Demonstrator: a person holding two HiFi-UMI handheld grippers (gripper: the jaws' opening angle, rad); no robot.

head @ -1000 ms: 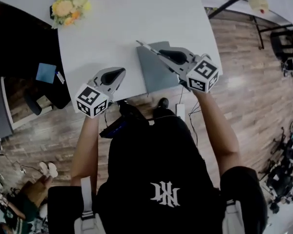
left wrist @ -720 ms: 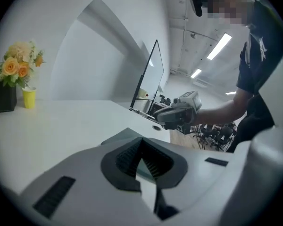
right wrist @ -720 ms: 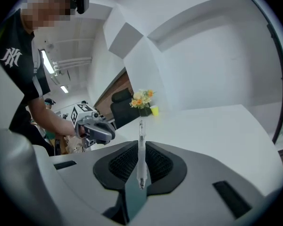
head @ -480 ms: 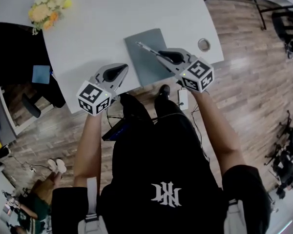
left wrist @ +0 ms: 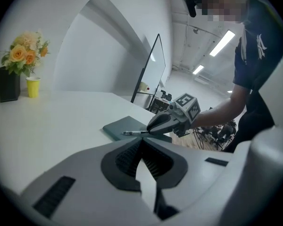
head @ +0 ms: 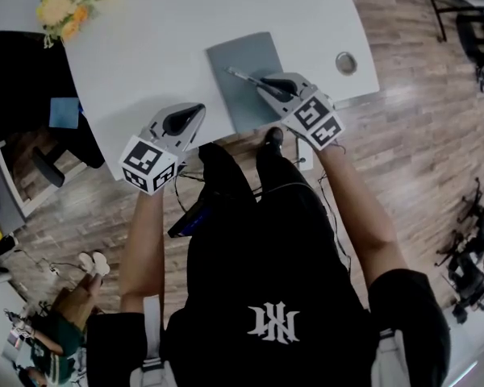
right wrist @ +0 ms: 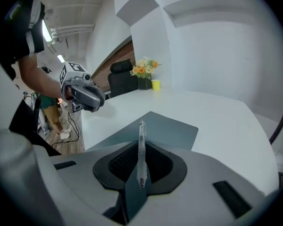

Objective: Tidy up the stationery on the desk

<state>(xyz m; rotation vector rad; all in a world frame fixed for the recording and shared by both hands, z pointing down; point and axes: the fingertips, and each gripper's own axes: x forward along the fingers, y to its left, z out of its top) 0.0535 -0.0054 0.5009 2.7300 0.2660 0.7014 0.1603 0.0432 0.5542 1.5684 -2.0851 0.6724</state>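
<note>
- Right gripper (head: 262, 84): jaws clamped on a pen (head: 244, 76), which sticks out forward over the grey notebook (head: 246, 51).
- Left gripper (head: 196, 110): jaws closed, nothing between them, at the white desk (head: 145, 55) near edge, left of the notebook.

White desk (head: 169, 39); slate grey-green notebook (head: 242, 59). The left gripper (head: 198, 110) and right gripper (head: 264, 84) are pale grey with black ribbed pads (left wrist: 125, 157), and their cubes (head: 149, 164) are white with black square markers. Clear, silvery pen (right wrist: 141, 145). Yellow, orange and peach flowers (left wrist: 23, 51), black vase (left wrist: 8, 84), yellow cup (left wrist: 33, 87). Brown wood-plank floor (head: 403, 135).
</note>
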